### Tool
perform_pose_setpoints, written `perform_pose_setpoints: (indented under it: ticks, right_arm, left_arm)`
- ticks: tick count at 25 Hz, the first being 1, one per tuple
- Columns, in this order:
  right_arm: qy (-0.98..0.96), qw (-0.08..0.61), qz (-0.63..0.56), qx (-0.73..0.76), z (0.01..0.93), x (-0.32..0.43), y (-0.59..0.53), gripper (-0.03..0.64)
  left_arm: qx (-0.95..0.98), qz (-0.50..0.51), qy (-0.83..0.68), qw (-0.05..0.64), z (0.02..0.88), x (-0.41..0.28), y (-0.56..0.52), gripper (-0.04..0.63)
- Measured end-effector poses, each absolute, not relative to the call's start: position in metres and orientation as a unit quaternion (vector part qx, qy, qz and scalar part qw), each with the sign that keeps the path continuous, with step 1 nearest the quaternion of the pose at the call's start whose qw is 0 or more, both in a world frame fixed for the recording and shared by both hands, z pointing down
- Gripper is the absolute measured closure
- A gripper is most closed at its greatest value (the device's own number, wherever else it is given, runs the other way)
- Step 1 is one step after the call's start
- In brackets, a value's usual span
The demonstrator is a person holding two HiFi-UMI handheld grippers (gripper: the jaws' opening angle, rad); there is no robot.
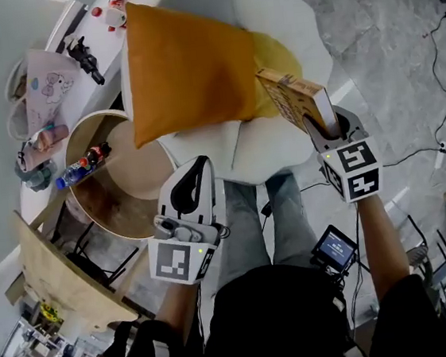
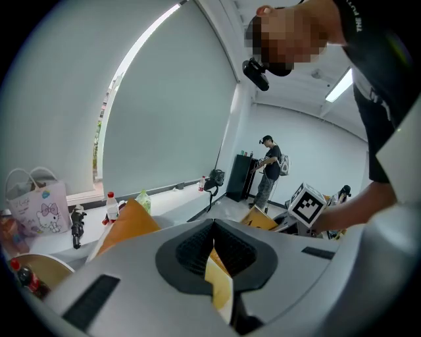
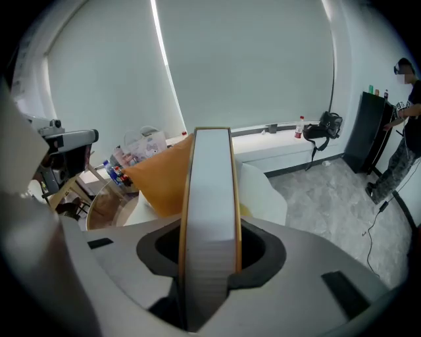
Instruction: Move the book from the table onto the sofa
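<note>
Mia: Person's black top (image 1: 275, 320) is nearest, low in the head view, with both forearms reaching out toward the white sofa (image 1: 284, 15).

Tom: And the right gripper (image 1: 325, 128)?

Mia: Its jaws pinch the book (image 1: 293, 94) by one end. In the right gripper view the pale page edge stands upright between the pads, one pad against each cover.

Tom: Where is the book, then?

Mia: Off the table, up over the sofa's front right part as the head view shows it. It is tilted, with its far end above the yellow cushion (image 1: 276, 51). Whether it touches that cushion I cannot tell.

Tom: Left gripper (image 1: 198, 168)?

Mia: Jaws pressed together at the tips, nothing pinched. It points at the sofa's front edge, just short of the orange cushion (image 1: 186, 66) lying on the seat.

Tom: The table?

Mia: Round wooden table (image 1: 131, 212), just left of the sofa. A blue-labelled bottle (image 1: 72, 176) lies at the rim away from the sofa.
</note>
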State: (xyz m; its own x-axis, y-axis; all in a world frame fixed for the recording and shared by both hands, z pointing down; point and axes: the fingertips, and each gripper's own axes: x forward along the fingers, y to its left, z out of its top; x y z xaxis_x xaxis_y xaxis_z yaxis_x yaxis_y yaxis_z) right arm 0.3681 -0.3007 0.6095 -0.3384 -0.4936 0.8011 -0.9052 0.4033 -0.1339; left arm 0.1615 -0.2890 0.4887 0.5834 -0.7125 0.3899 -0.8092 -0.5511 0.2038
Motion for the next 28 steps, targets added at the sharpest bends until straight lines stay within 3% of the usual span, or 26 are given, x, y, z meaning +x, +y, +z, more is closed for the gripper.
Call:
perform_pose_setpoints:
  ticks: [16,28]
  right_arm:
    - [-0.682,0.406,0.357,0.493,0.816,0.336,-0.312,0.466]
    - [-0.626,0.443,0.393,0.508,0.91,0.332,-0.321,0.466]
  left_arm:
    - [0.847,0.144,-0.435,0.269,0.623,0.13,-0.276,0.583]
    - [0.85,0.163,-0.407,0.293,0.675,0.124,-0.291,0.583]
